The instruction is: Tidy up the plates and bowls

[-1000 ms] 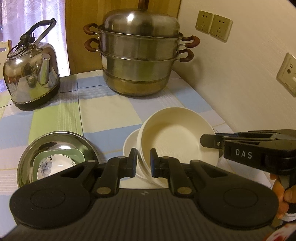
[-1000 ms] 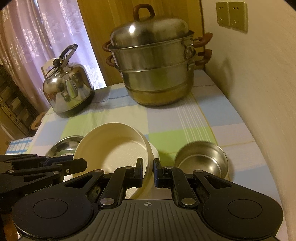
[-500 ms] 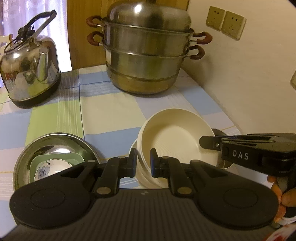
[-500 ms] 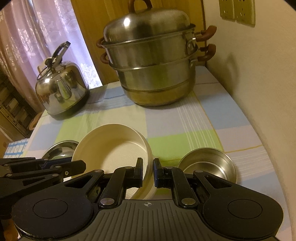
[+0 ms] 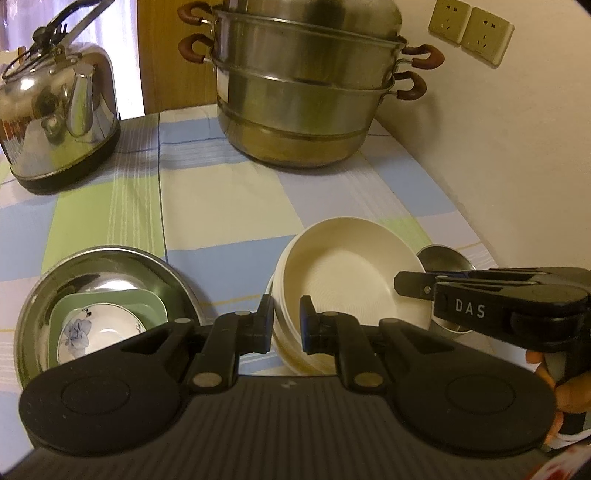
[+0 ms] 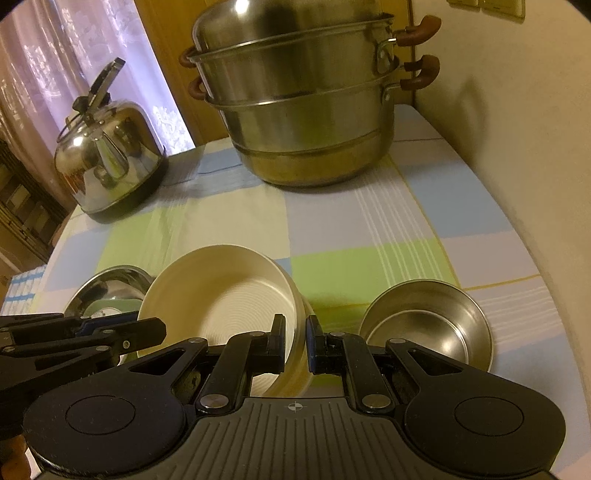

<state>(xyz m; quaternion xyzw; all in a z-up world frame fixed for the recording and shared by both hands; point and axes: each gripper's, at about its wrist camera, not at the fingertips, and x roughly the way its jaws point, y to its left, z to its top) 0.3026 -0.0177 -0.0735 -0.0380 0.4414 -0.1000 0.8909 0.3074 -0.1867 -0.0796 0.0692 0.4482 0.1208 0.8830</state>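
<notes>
A cream ribbed bowl (image 5: pixel 347 273) (image 6: pixel 221 295) hangs slightly tilted between both grippers. My left gripper (image 5: pixel 286 314) is shut on its left rim, and my right gripper (image 6: pixel 297 332) is shut on its right rim. The right gripper (image 5: pixel 402 288) also shows at the bowl's far side in the left wrist view, and the left gripper (image 6: pixel 159 332) shows in the right wrist view. White rims stacked under the bowl peek out at its left. A large steel bowl (image 5: pixel 110 254) (image 6: pixel 110 277) to the left holds a green square plate (image 5: pixel 122 299) and a floral bowl (image 5: pixel 85 332). A small steel bowl (image 6: pixel 424 325) (image 5: pixel 443 258) stands to the right.
A tiered steel steamer pot (image 5: pixel 303 92) (image 6: pixel 306 110) stands at the back of the checked tablecloth, with a steel kettle (image 5: pixel 59 110) (image 6: pixel 107 158) at the back left. The wall (image 5: pixel 517 147) with sockets (image 5: pixel 469 29) runs along the table's right edge.
Both grippers have carried the cream bowl forward and lower over the table. The pot and kettle look nearer, and the small steel bowl sits closer to the cream bowl's right side.
</notes>
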